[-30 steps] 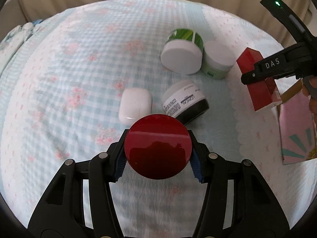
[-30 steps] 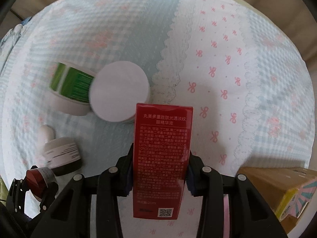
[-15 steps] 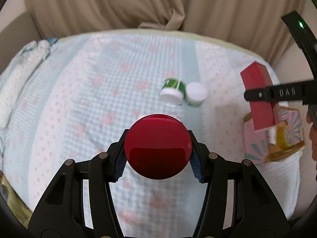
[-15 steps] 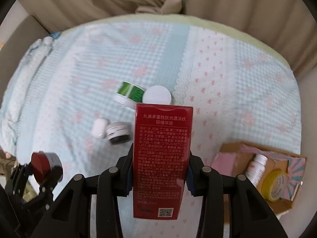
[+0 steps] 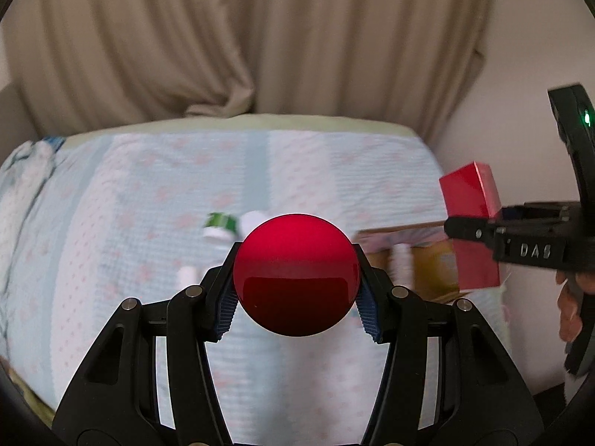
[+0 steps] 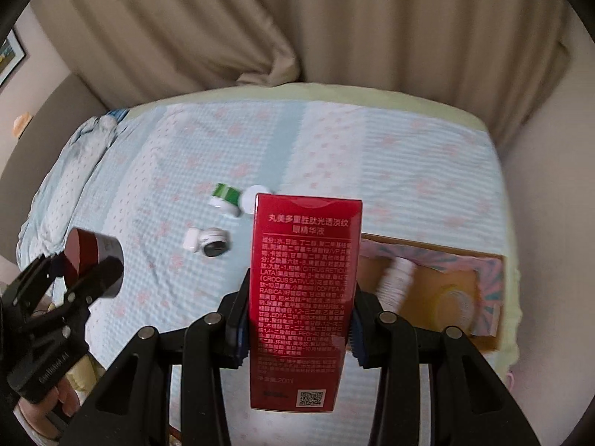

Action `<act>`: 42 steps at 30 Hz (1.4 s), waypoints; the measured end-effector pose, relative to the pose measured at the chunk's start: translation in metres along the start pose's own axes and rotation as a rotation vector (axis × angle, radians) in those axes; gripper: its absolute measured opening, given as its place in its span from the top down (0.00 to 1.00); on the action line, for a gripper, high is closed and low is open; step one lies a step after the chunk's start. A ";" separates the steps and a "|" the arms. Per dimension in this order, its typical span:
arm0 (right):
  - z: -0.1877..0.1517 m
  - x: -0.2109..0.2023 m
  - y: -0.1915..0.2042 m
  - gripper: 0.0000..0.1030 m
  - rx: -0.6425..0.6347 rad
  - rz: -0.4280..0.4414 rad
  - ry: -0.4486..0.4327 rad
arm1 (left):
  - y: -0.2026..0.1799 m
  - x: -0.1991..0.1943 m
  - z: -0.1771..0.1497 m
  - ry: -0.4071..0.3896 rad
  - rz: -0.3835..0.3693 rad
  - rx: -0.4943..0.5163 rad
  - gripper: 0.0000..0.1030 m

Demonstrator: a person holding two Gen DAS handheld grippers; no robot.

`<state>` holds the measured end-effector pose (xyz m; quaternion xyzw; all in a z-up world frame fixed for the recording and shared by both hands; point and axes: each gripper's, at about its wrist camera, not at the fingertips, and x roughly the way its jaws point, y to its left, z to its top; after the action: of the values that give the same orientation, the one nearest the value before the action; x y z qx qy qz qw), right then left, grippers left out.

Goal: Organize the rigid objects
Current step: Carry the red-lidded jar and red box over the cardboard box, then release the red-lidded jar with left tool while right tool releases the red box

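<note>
Your left gripper clamps a glossy red-lidded round jar and your right gripper a tall red printed carton, both above the pale-blue floral quilted bed, the open cardboard box at its right edge, beige curtains farthest.

Both cameras sit high above the bed, looking forward and down along their own fingers toward the curtain at the far edge. The left wrist view faces the bed's middle; the right wrist view looks steeper. Both share the far edge, the jars mid-bed and the cardboard box at the right edge, all far below and blurred.
</note>
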<state>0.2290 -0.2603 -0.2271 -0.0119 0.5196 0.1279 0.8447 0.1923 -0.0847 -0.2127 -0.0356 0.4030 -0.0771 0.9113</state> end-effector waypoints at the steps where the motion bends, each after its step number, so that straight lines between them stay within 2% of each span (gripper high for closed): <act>1: -0.005 -0.005 -0.012 0.63 0.009 -0.010 -0.003 | -0.014 0.002 0.003 -0.001 -0.016 0.008 0.51; 6: -0.027 -0.021 -0.079 0.63 0.058 -0.059 0.006 | -0.080 0.022 0.007 0.026 -0.076 0.038 0.51; 11: -0.040 -0.013 -0.138 0.63 0.109 -0.092 0.038 | -0.129 0.068 0.007 0.093 -0.110 0.063 0.51; 15: -0.049 0.010 -0.180 0.63 0.149 -0.104 0.084 | -0.156 0.114 0.004 0.166 -0.115 0.058 0.51; 21: -0.056 0.061 -0.227 0.63 0.196 -0.096 0.163 | -0.170 0.182 -0.005 0.264 -0.087 0.067 0.51; 25: -0.061 0.096 -0.249 0.63 0.250 -0.071 0.202 | -0.174 0.235 -0.015 0.332 -0.055 0.079 0.51; 31: -0.067 0.146 -0.264 0.63 0.354 0.005 0.238 | -0.171 0.289 -0.032 0.414 -0.024 0.112 0.51; 35: -0.069 0.170 -0.263 0.63 0.416 0.082 0.256 | -0.171 0.307 -0.042 0.456 -0.018 0.143 0.51; 42: -0.066 0.184 -0.253 0.62 0.432 0.165 0.268 | -0.174 0.303 -0.046 0.483 -0.019 0.190 0.51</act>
<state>0.3077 -0.4774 -0.4480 0.1944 0.6415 0.0797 0.7378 0.3396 -0.3072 -0.4430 0.0660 0.5996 -0.1292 0.7871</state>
